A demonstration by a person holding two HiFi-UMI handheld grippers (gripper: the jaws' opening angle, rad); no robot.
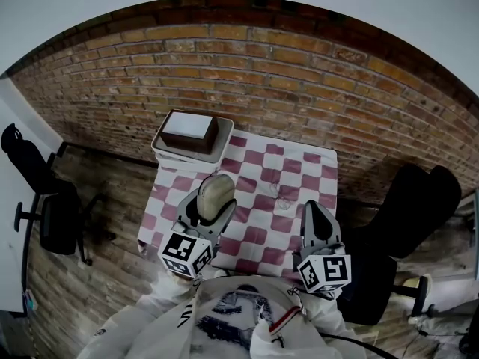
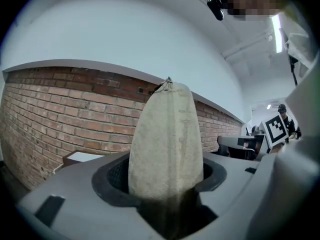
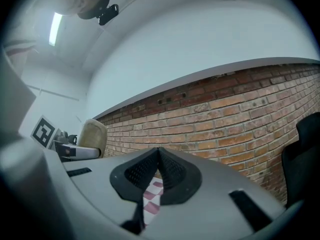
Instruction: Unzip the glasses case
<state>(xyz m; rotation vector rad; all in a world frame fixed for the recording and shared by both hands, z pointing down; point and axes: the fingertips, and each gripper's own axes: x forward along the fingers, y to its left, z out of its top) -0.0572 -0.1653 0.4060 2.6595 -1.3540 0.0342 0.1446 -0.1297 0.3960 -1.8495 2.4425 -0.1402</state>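
The beige fabric glasses case (image 1: 217, 188) is held above the checkered table (image 1: 288, 167), with my left gripper (image 1: 215, 202) shut on its lower end. In the left gripper view the case (image 2: 167, 134) stands upright between the jaws of that gripper (image 2: 165, 179). Its zip runs up the middle to a small pull (image 2: 168, 81) at the top. My right gripper (image 1: 313, 209) hovers over the table's near right part, apart from the case. Its jaws (image 3: 159, 160) are shut with nothing between them. From that view the case (image 3: 94, 135) shows at the far left.
A brown box with a white top sits on a white tray (image 1: 166, 152) at the table's back left corner. A brick wall (image 1: 299, 88) runs behind the table. Black office chairs stand on the left (image 1: 46, 200) and on the right (image 1: 415, 208).
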